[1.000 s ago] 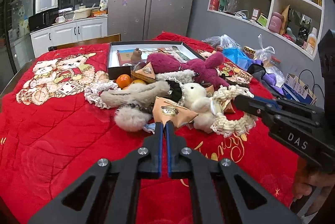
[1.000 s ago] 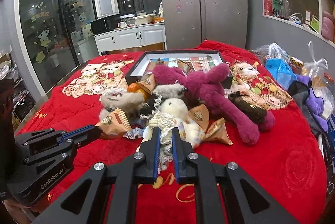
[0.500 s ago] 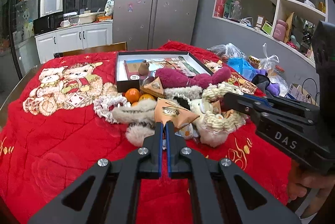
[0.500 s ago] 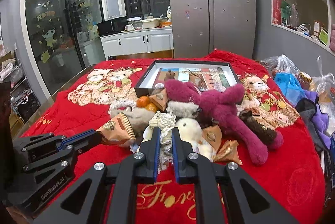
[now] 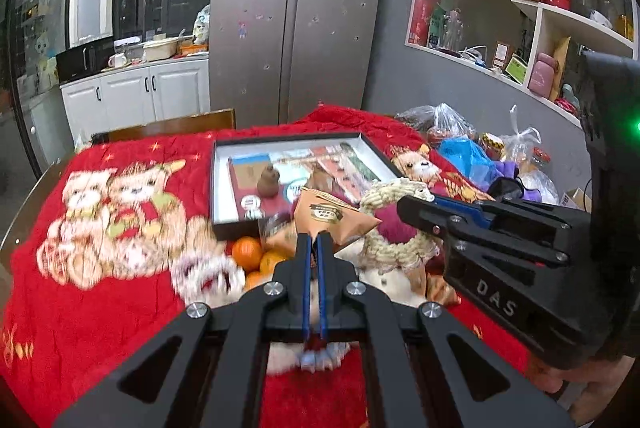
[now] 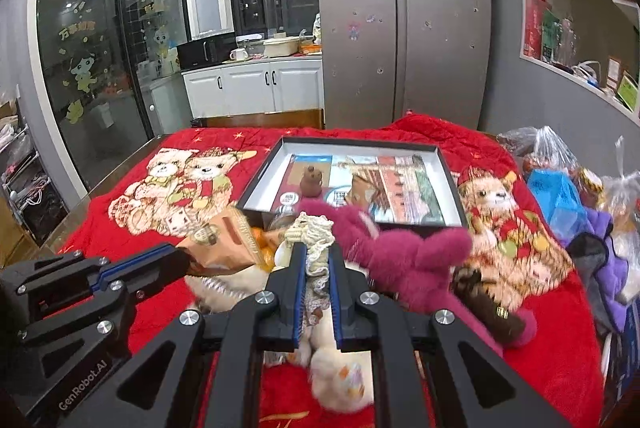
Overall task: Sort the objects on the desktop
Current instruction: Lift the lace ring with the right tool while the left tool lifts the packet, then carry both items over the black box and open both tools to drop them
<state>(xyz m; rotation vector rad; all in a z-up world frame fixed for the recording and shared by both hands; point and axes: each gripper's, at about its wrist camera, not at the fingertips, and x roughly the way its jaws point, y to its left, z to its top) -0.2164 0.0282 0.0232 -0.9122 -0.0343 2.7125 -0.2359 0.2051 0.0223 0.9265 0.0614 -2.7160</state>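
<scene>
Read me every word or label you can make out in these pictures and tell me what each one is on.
"DAS": on the side of the right tool, seen from the left camera.
"GenRobot.AI": on the side of the left tool, seen from the right camera.
Yellow Chinese characters on the glass door: too small to read surely.
Brown packet label: blurred.
Round stickers in the black tray: too small.
Shelf boxes: unreadable.

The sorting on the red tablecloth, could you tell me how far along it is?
Early. The tray holds only a brown figurine and a few small items. In hand: left gripper pinches a brown packet, right gripper a rope ring. Left: oranges, magenta plush, white plush.
</scene>
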